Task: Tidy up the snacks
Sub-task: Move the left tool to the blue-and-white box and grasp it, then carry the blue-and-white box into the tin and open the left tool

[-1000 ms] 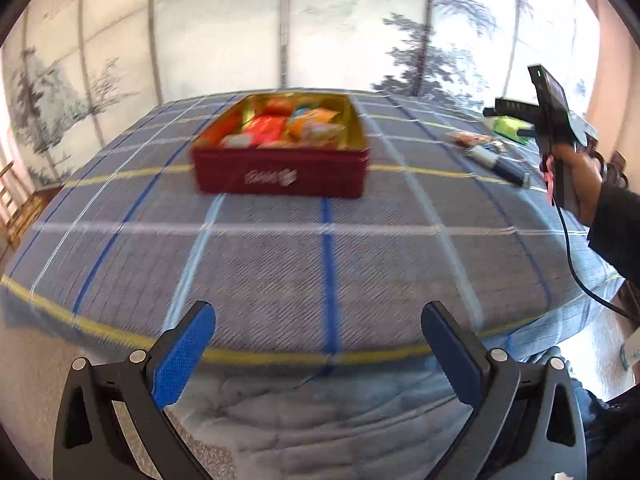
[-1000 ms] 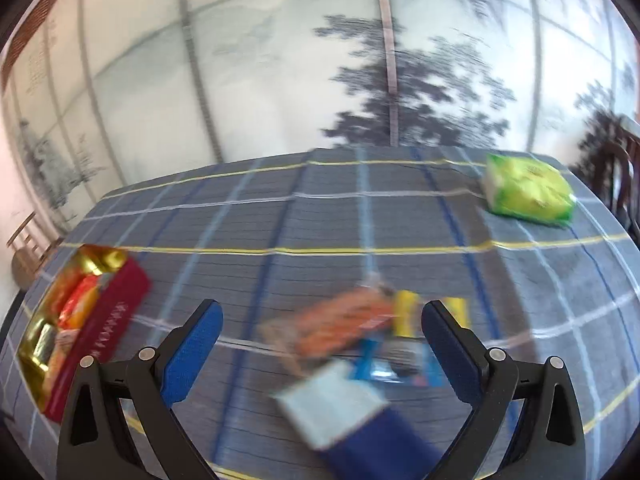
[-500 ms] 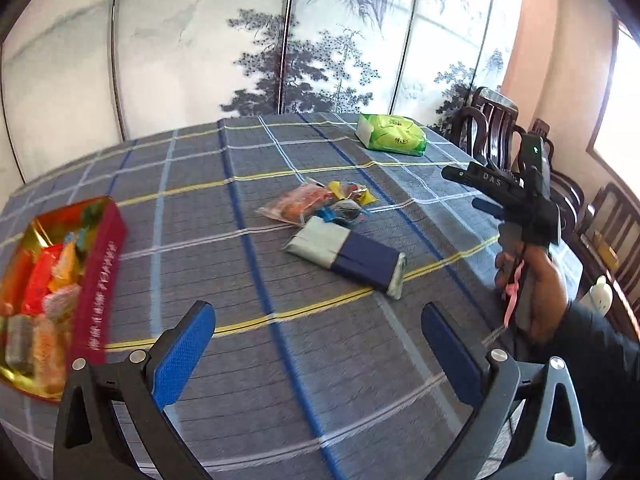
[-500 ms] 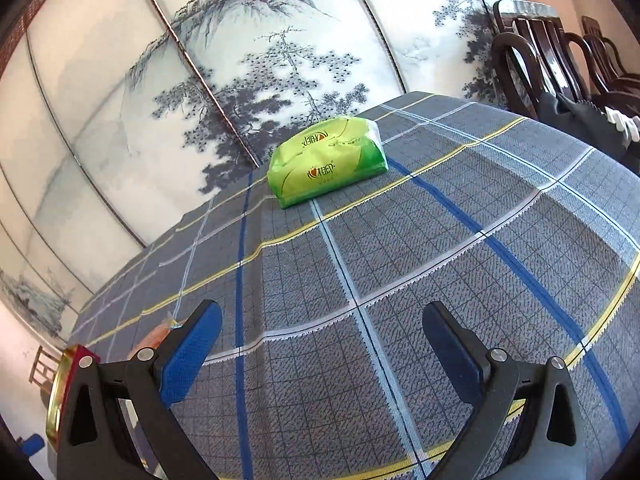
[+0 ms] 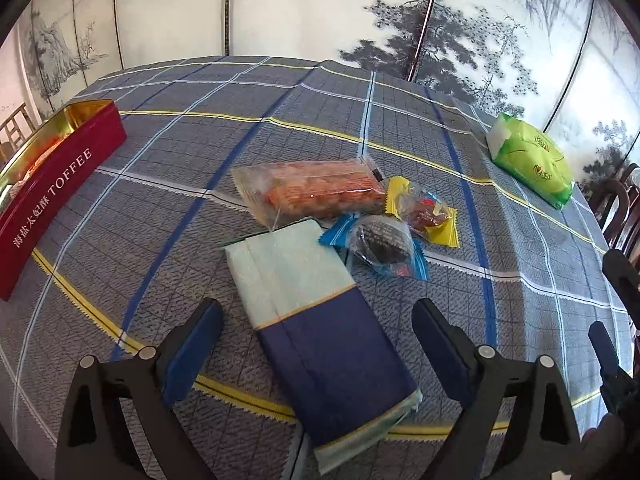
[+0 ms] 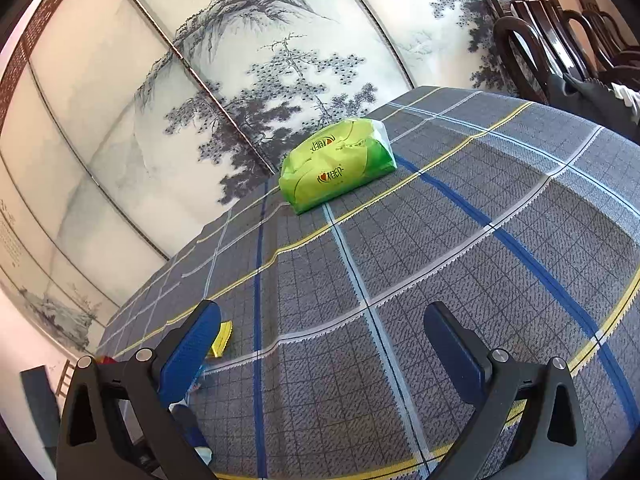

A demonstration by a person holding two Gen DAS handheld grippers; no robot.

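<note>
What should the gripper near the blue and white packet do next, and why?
Probably lower the left gripper and close on the blue and white packet. Its jaws are open on either side of that packet, which lies loose on the tablecloth, outside the red toffee tin that already holds snacks.

Bare cloth (image 6: pixel 460 240) around tissue pack (image 6: pixel 336 166)

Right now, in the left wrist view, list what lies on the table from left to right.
Red toffee tin → orange snack pack → yellow-wrapped candy → green tissue pack.
</note>
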